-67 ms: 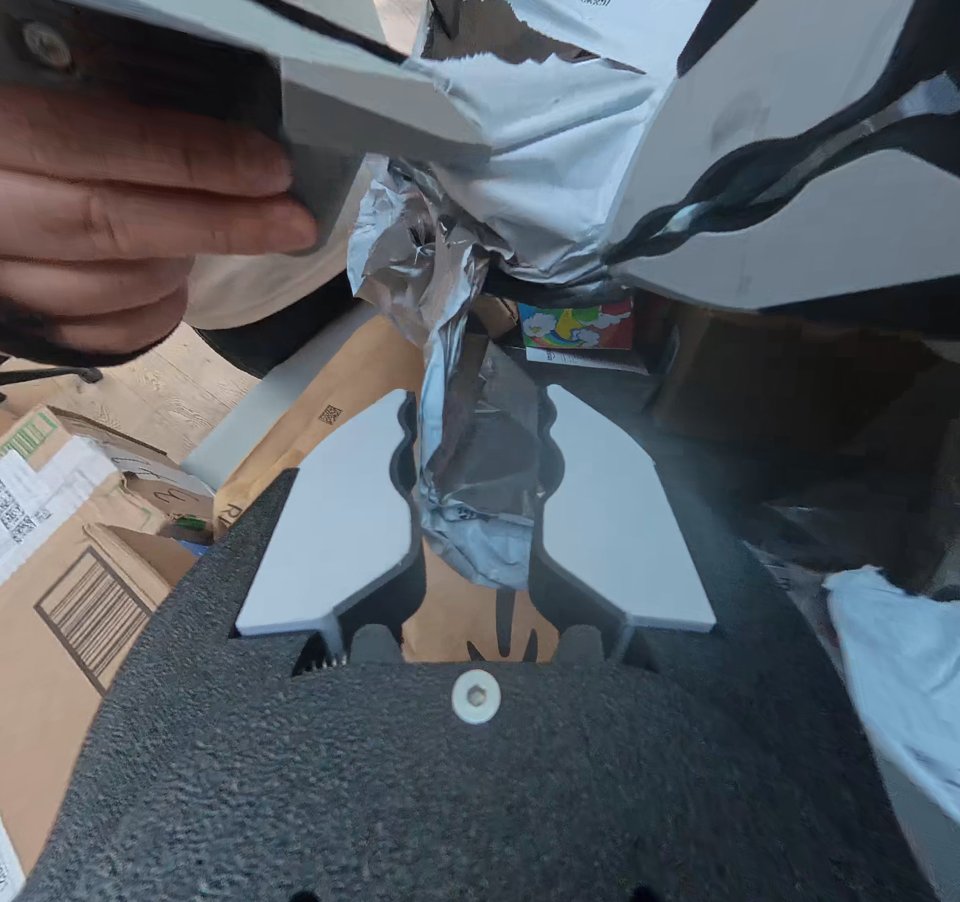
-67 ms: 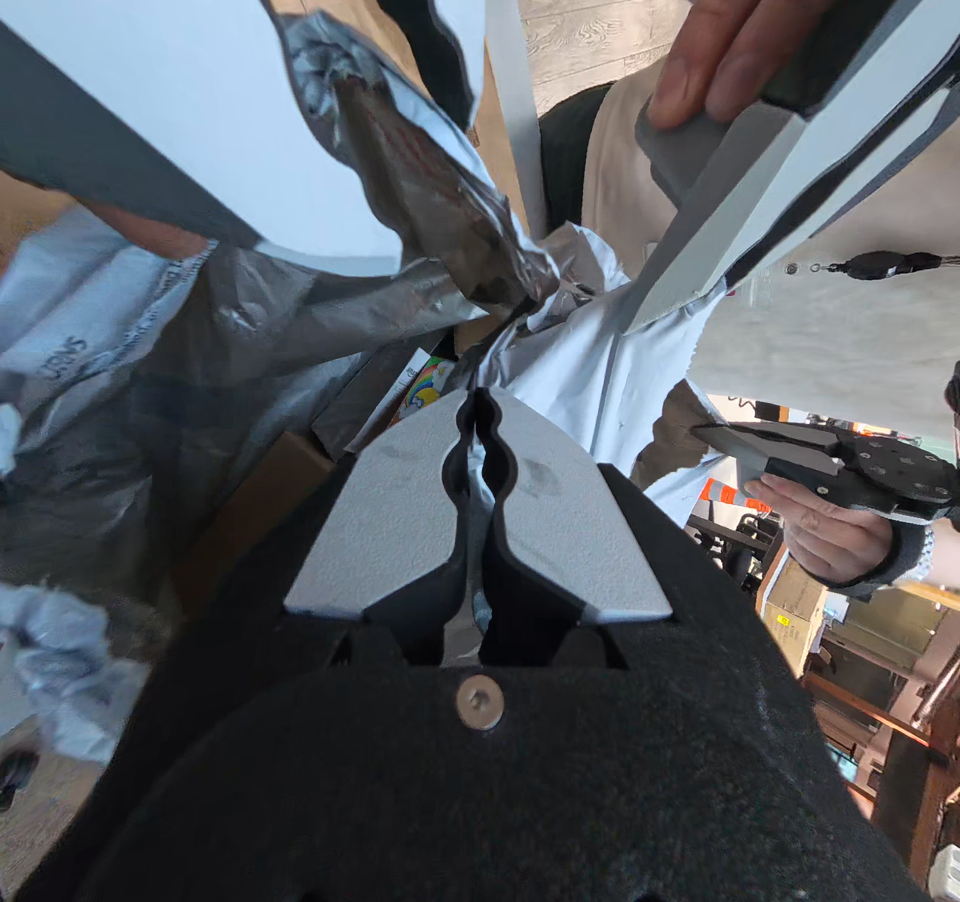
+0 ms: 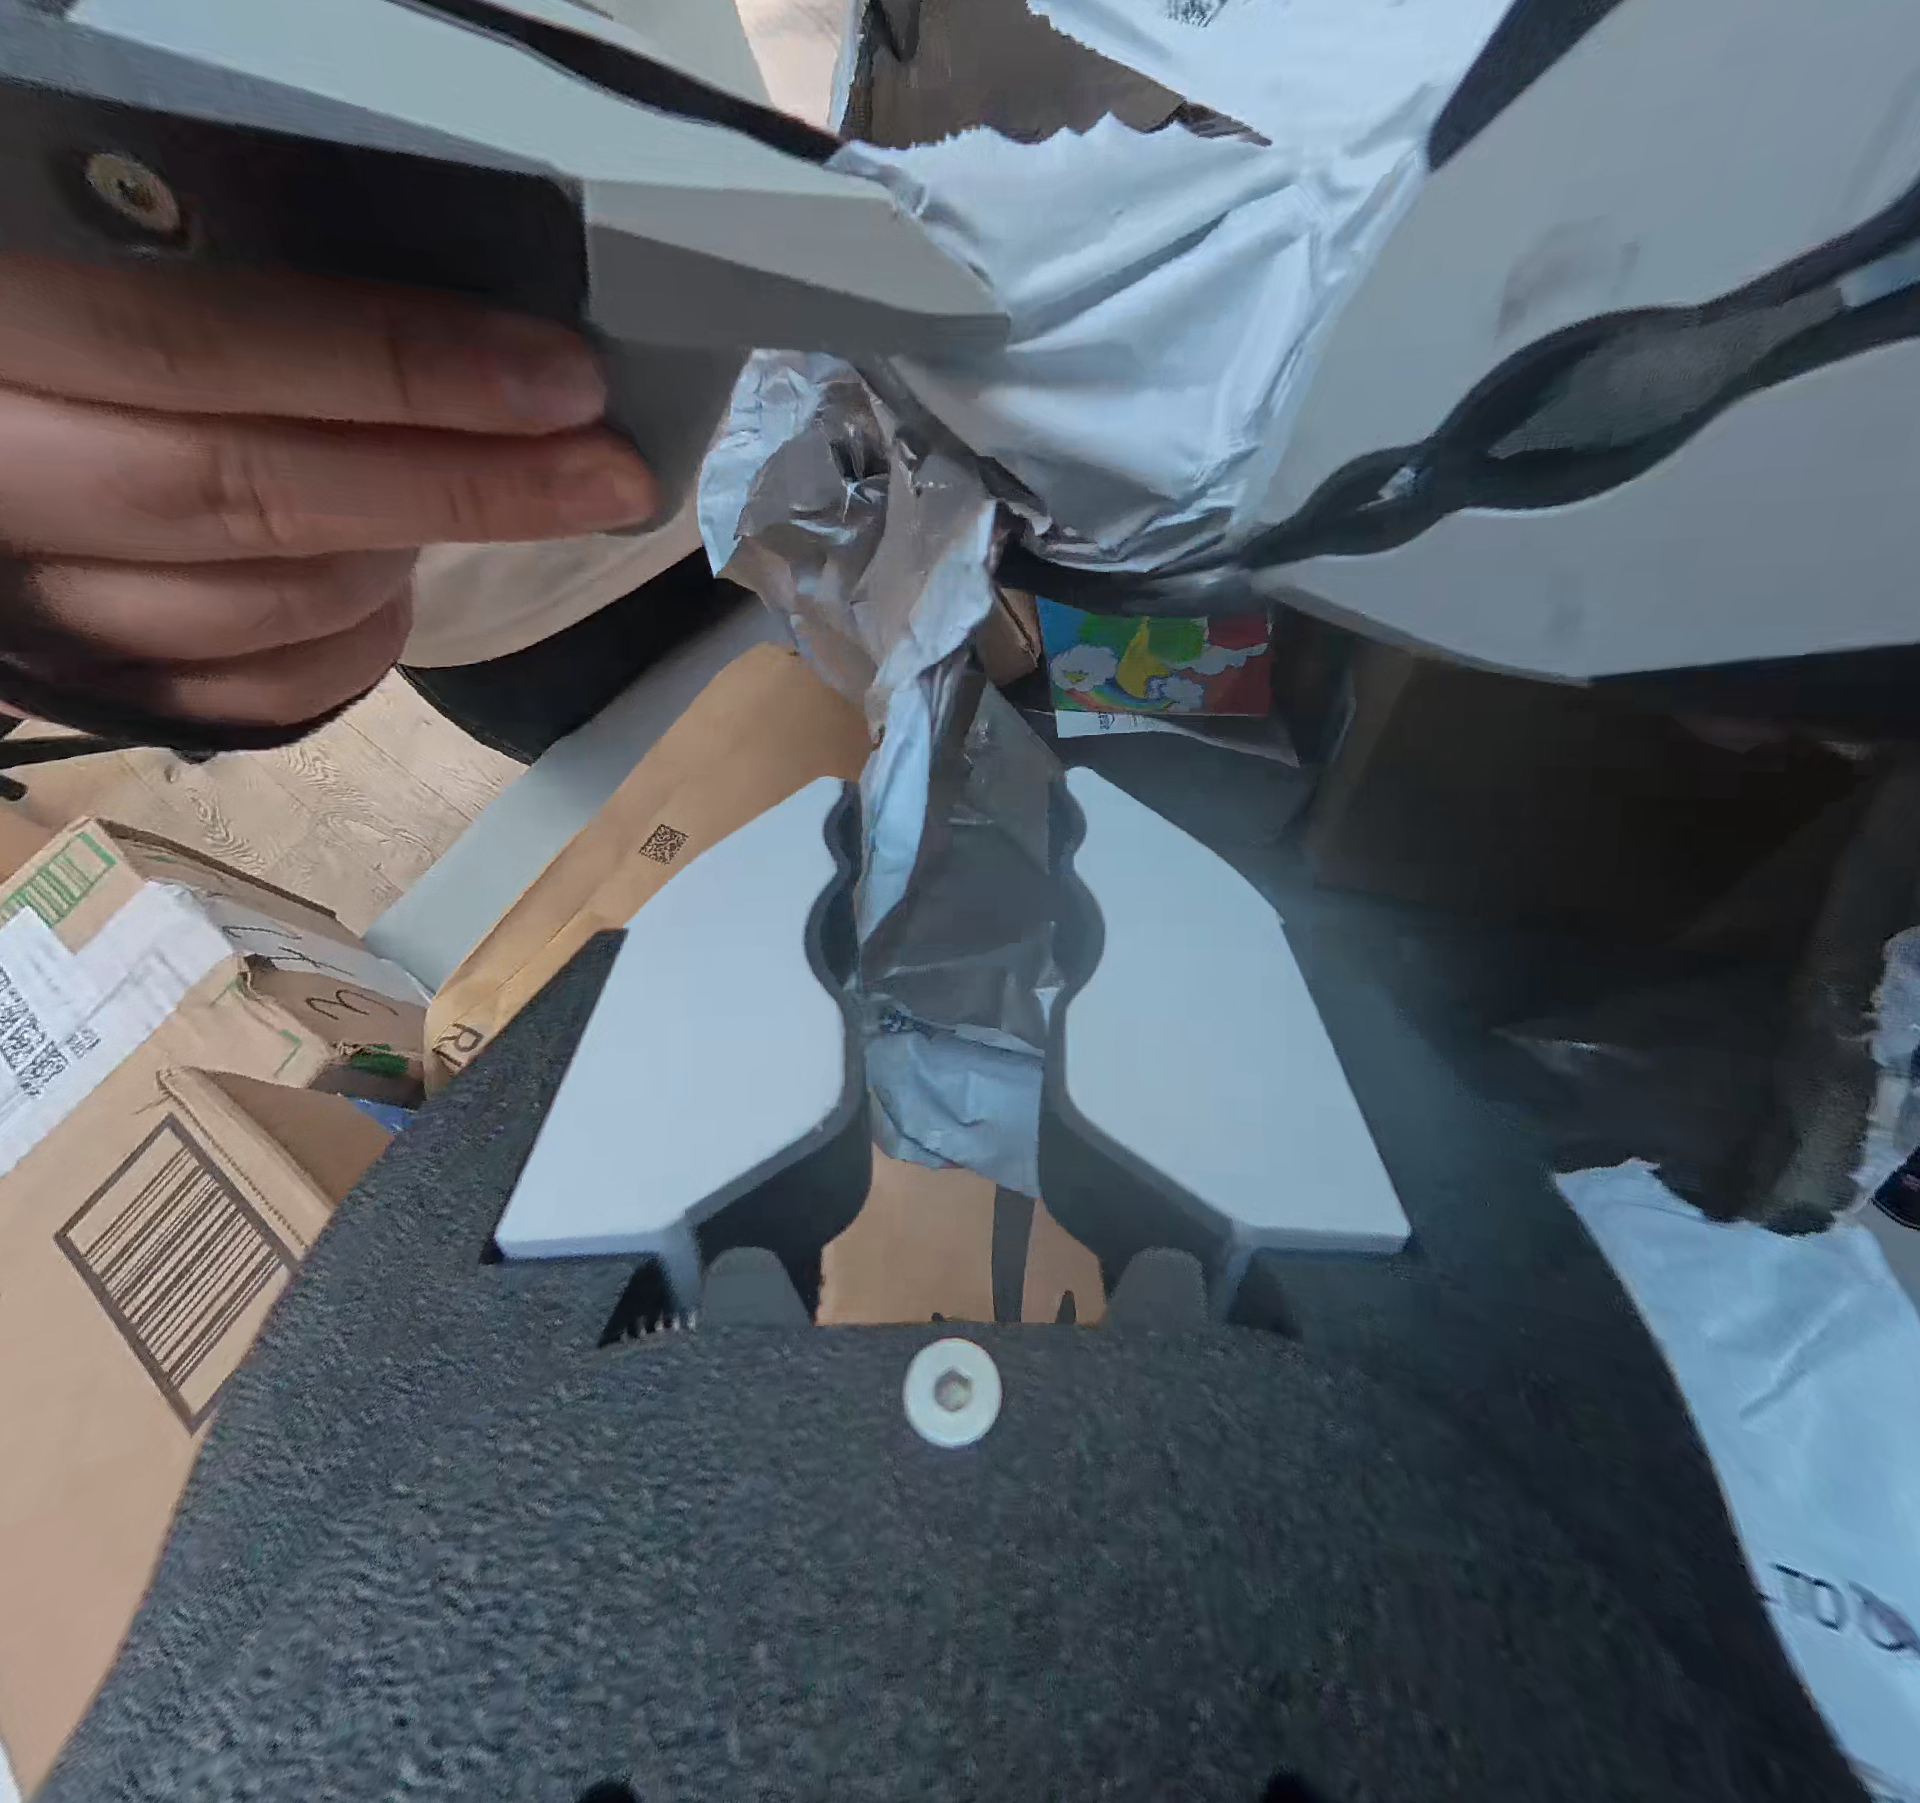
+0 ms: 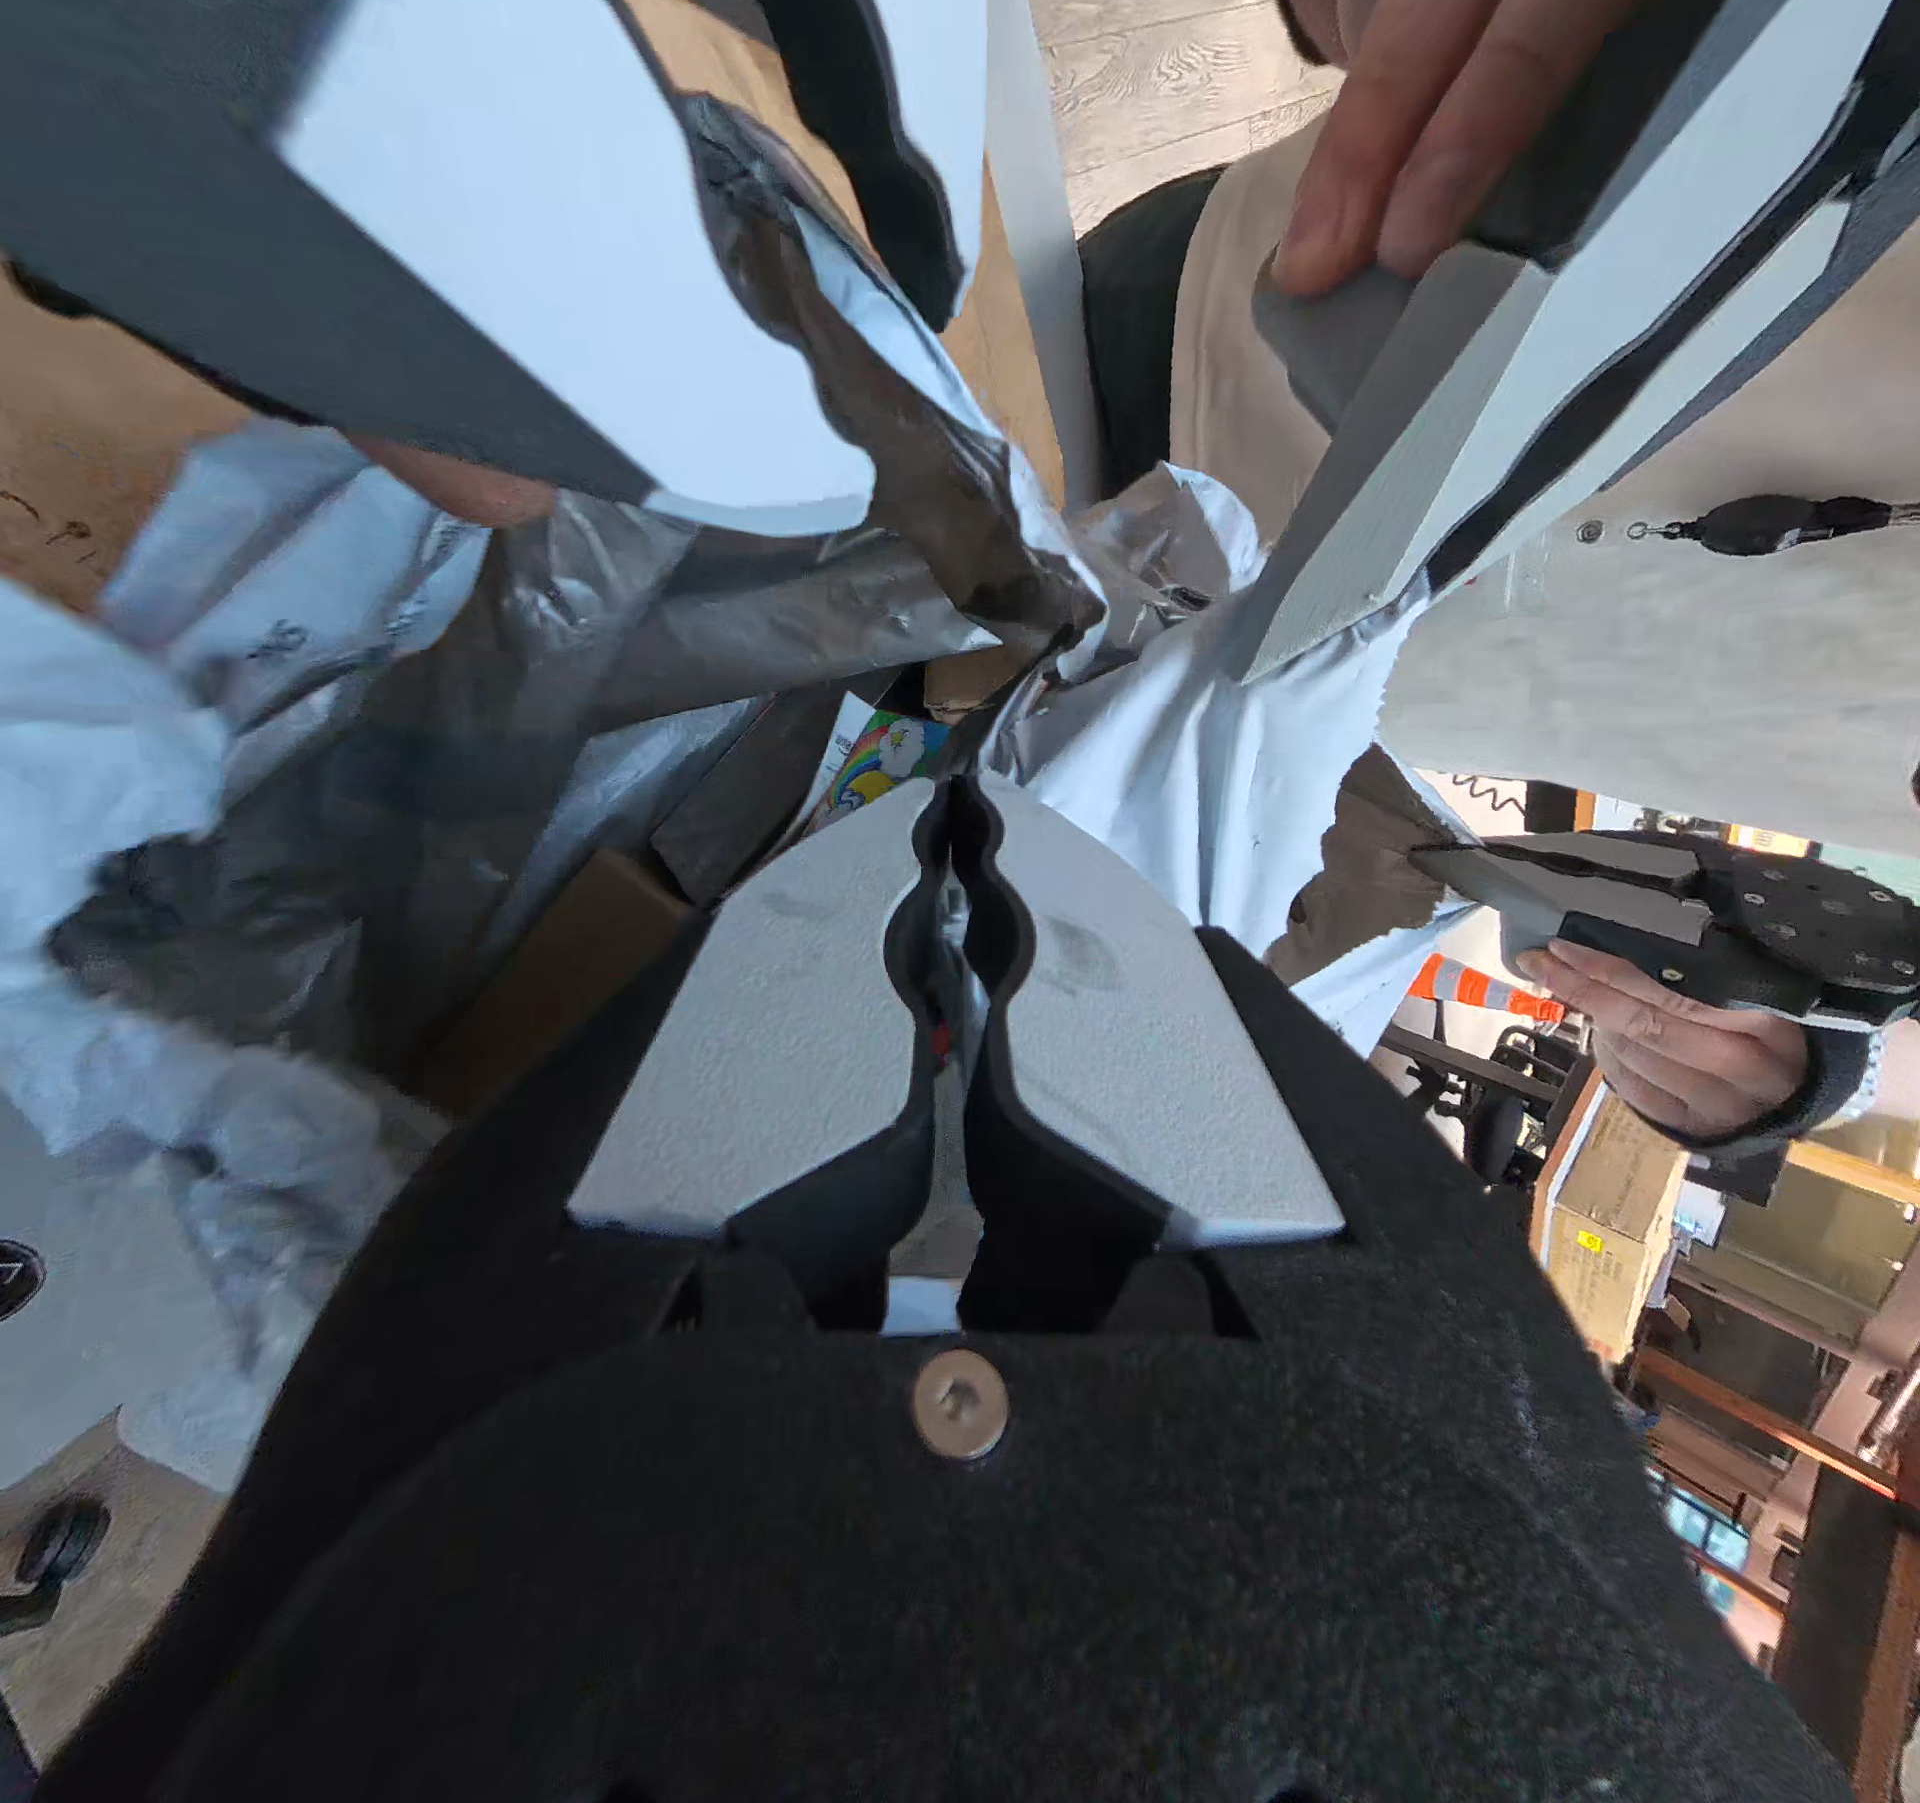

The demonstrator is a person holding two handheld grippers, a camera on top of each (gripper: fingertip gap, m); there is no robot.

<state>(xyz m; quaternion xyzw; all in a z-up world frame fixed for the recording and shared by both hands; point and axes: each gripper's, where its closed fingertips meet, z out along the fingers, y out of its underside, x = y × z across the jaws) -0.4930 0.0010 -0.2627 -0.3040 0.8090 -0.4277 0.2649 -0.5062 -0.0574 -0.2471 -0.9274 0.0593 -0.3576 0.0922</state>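
Floor: wood planks, with cardboard boxes [image 3: 156, 1182] piled at my left.
Bag: a torn silver mailing bag [image 3: 1122, 299] is stretched in the air between several grippers.
Left gripper [image 3: 956, 922]: I have it clamped on a twisted strip of the bag.
Right gripper [image 4: 954, 880]: nearly closed, pinching the bag's edge.
Others: a third gripper [image 3: 852, 267], held by a hand [image 3: 260, 496], also grips the bag.
Inside: a colourful box [image 3: 1153, 662] shows below.

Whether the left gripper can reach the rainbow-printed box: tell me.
Probably not: the left gripper is shut on the torn grey bag, whose twisted strip stretches between it and the rainbow-printed box, blocking the way.
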